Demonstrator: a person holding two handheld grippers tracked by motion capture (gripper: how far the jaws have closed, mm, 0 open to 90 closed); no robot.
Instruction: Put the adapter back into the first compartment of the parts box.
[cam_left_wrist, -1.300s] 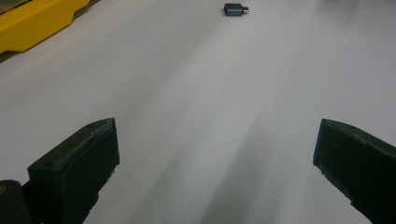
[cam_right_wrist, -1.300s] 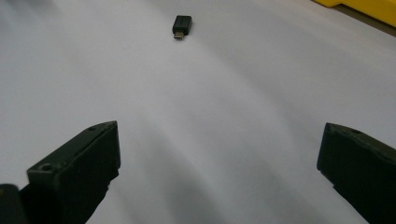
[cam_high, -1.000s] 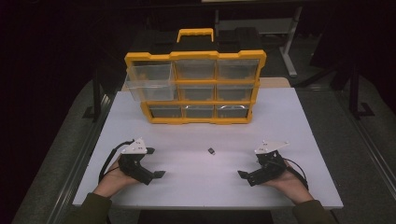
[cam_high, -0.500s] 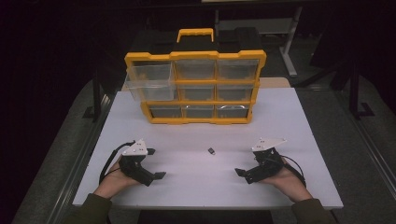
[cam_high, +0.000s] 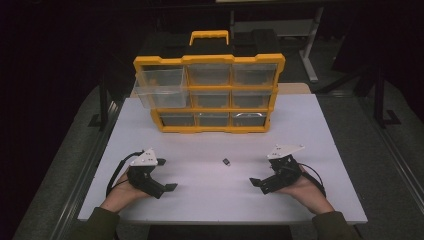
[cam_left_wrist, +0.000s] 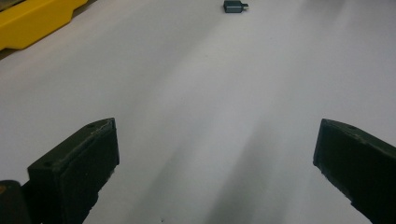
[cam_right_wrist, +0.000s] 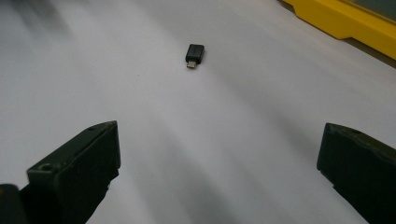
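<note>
Nearest, at the table's front edge, the person's forearms are cut off by the bottom of the high view. The left gripper (cam_high: 169, 187) and the right gripper (cam_high: 255, 184) rest on the table (cam_high: 320, 130), one on each side of the small black adapter (cam_high: 227, 161), both nearer the person than it. Each carries a flat grey three-cornered plate and a looping black cable. In the left gripper view its two blocky matte black jaws stand wide apart with nothing between them, and in the right gripper view the right gripper (cam_right_wrist: 219, 172) likewise has its jaws spread wide and bare.

The adapter (cam_right_wrist: 194, 53) lies flat on the smooth white tabletop ahead of the right gripper, untouched: a short rectangular black body with a small metal plug at one end. In the left gripper view the adapter (cam_left_wrist: 235, 6) sits near the top edge.

Beyond the adapter stands a yellow organizer (cam_high: 209, 95) with a handle on top and clear plastic drawers; their contents are hard to make out. Its top-left drawer (cam_high: 157, 87) is pulled out. Behind it the room is dark.
</note>
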